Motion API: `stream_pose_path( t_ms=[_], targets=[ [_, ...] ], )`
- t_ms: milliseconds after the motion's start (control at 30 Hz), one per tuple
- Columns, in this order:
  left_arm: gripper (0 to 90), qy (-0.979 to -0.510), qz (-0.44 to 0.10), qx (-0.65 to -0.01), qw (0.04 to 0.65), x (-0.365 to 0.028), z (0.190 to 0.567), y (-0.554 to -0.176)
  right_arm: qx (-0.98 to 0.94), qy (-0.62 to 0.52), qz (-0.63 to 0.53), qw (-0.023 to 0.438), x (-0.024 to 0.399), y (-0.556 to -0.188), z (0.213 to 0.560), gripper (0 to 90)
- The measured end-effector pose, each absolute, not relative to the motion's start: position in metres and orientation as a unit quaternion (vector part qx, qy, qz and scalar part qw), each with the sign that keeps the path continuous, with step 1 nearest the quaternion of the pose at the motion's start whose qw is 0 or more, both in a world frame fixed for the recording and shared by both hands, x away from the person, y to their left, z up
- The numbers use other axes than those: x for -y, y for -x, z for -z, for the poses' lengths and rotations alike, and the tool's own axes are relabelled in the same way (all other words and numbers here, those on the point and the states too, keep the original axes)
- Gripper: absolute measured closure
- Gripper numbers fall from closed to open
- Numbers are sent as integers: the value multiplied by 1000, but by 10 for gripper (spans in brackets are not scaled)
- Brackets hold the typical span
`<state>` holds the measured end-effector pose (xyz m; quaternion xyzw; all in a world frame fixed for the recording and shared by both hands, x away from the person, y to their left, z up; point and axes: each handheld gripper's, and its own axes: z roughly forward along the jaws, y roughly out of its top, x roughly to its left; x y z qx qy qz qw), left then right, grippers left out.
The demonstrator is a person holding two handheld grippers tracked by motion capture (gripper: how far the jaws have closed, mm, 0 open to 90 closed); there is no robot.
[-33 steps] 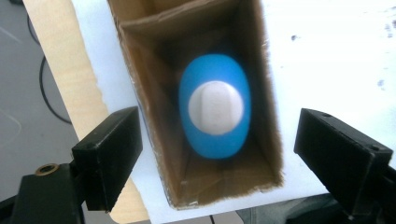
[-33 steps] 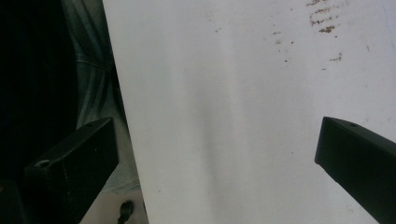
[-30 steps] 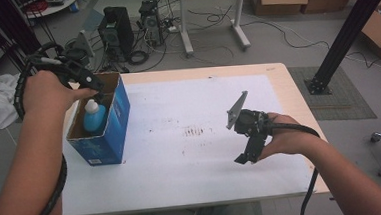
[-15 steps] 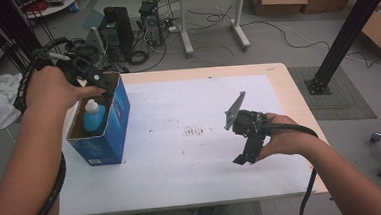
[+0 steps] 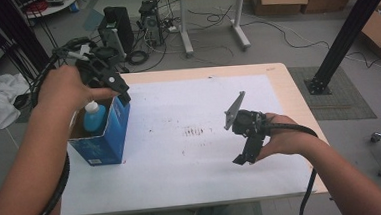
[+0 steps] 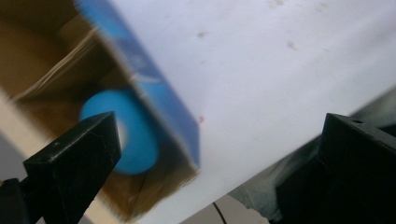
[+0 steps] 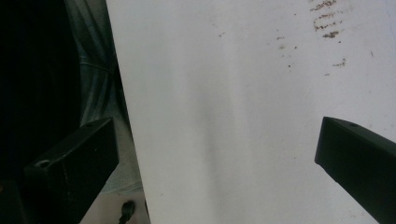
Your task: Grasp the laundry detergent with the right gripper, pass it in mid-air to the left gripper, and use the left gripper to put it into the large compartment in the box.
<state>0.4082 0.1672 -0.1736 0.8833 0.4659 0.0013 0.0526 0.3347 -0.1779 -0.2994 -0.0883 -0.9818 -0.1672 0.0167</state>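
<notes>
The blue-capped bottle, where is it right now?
In the high view, the bottle stands inside the open blue box at the table's left, just below the left gripper.

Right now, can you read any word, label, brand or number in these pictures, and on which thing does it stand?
None can be read.
Blue box: pale marks on its side in the left gripper view, too blurred to read.
Bottle inside it: no label visible.
White table cover: brown stains, not writing.

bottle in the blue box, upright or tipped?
Upright. In the high view the bottle stands in the open blue box with its cap on top; the left gripper view looks down on its round blue cap.
</notes>
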Motion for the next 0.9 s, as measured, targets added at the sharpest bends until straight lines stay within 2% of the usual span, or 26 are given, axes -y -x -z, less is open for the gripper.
stream_pose_path(
  t_ms=[267, 667, 900],
  targets=[
    [1, -942, 54, -327, 61, -128, 187, -399, 982, 91, 165, 17, 181, -337, 296, 0],
    [1, -988, 53, -137, 47, -93, 212, -381, 984, 90, 154, 19, 180, -341, 292, 0],
    [1, -996, 66, -66, 15, -78, 228, -368, 984, 91, 154, 17, 178, -346, 290, 0]
  ],
)
